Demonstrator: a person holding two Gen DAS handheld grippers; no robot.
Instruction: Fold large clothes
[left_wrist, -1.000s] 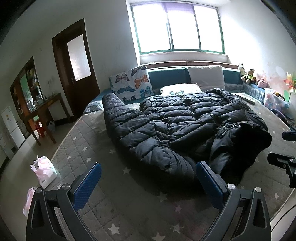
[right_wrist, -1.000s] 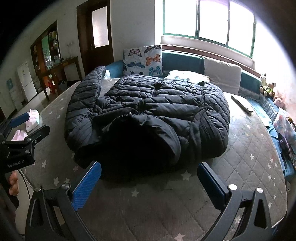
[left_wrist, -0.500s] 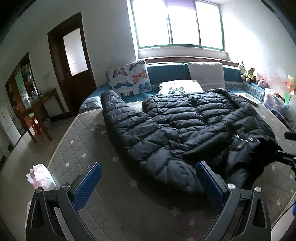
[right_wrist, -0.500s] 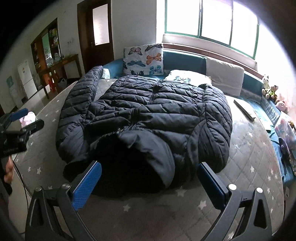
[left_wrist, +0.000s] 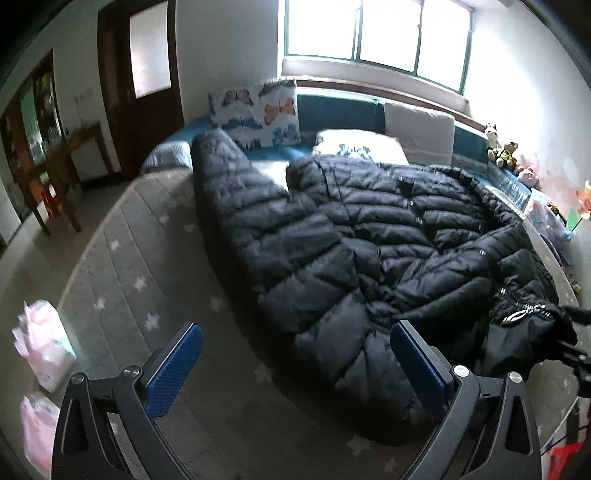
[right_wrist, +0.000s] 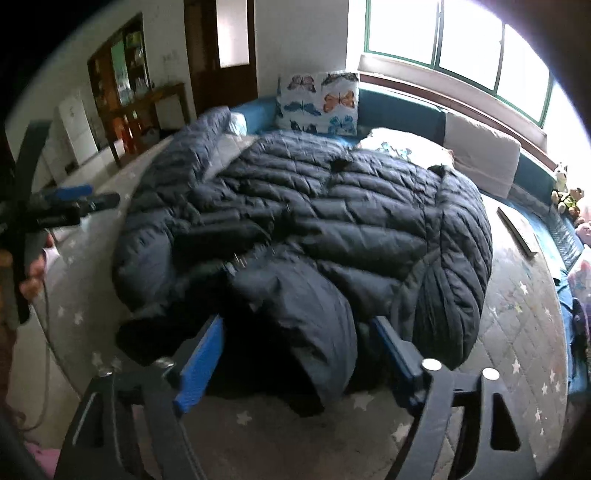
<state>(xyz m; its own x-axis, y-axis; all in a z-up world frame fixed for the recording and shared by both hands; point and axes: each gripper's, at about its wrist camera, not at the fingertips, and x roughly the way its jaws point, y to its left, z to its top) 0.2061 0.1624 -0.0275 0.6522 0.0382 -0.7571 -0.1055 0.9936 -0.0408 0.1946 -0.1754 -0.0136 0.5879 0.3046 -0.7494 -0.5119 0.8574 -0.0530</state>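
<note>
On the star-print bed (left_wrist: 140, 280): one black puffer jacket (right_wrist: 332, 229), spread flat. Your right gripper (right_wrist: 295, 354) fingers are closing around its near bunched edge; your left gripper (left_wrist: 291, 358) fingers are spread, empty.

The jacket (right_wrist: 332, 236) hides the bed (right_wrist: 517, 332) beneath it and its own near hem lies in shadow; the shelves (left_wrist: 40, 118) are blurred.

Left gripper (left_wrist: 291, 365) angled downward, jaws spread wide, nothing between the blue pads, just short of the near sleeve of the jacket (left_wrist: 369, 240). Right gripper (right_wrist: 295, 354) angled downward at the jacket's near edge, jaws closing around a dark fold.
</note>
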